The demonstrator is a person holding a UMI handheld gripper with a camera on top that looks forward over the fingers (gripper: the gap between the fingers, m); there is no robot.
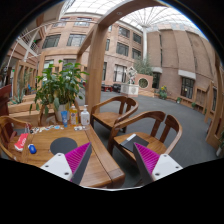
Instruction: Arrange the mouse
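Brick atrium under a glass roof, daylight pouring in

A glazed roof arches overhead at 12 o'clock; tall brick walls with rows of windows close the hall at 12 to 2 o'clock. A grey floor spreads toward 3 o'clock. Two wooden armchairs stand at the centre, one behind the other, beside a wooden table running from 9 to 6 o'clock. A leafy potted plant rises at 10 o'clock. A smaller plant sits far back near the wall. More wooden seats line the wall at 3 o'clock
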